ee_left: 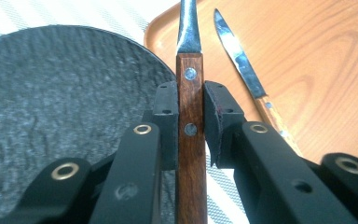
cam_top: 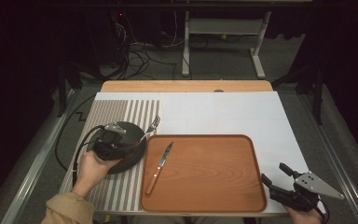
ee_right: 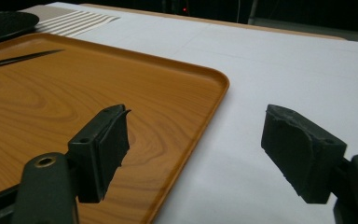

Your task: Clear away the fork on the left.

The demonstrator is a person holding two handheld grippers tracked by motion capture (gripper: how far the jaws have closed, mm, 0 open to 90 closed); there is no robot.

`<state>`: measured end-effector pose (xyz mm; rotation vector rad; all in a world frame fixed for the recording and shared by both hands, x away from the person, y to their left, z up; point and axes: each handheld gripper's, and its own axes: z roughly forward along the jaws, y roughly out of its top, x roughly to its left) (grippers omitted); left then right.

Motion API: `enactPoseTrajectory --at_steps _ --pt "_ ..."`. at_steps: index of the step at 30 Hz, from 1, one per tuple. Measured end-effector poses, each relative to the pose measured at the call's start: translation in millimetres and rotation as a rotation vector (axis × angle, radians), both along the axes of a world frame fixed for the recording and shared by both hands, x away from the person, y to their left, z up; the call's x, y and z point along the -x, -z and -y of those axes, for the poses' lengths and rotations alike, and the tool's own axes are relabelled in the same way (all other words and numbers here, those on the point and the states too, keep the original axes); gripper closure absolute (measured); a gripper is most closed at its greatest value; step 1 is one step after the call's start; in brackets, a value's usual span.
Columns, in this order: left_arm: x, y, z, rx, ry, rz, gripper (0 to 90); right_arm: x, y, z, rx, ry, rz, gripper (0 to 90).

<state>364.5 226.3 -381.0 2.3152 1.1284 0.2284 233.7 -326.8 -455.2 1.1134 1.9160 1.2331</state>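
A: Left gripper (ee_left: 189, 126)?
B: Clamped on the wooden handle of the fork (ee_left: 189, 116), held over the edge of the dark plate (ee_left: 51, 107), tines past the tray's (ee_left: 335, 70) corner.
A: Right gripper (ee_right: 196, 154)?
B: Jaws wide apart, empty, at the tray's near right edge. Knife (ee_left: 242, 65) flat on tray.

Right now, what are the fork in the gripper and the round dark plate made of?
Fork: brown wooden handle with visible grain and two metal rivets, shiny metal neck. Round dark plate: rough, matte grey surface, perhaps slate or stoneware; the look leaves it open.
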Motion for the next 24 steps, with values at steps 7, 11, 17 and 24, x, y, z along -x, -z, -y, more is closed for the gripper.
enactPoseTrajectory --at_steps 7,11,17,24 --pt "11.9 3.0 12.4 0.037 0.029 -0.004 73.4 0.1 -0.4 1.1 -0.01 0.006 0.004 23.3" --pt "15.7 6.8 16.8 0.046 0.037 -0.007 73.4 -0.9 -0.5 3.5 -0.024 0.013 0.005 23.3" --pt "21.0 12.5 23.6 0.062 0.049 -0.019 73.3 -2.7 -1.6 6.1 -0.032 0.039 0.025 23.4" --pt "27.7 14.0 34.4 0.07 0.072 -0.028 73.3 -4.7 -2.5 9.7 -0.052 0.071 0.043 23.5"
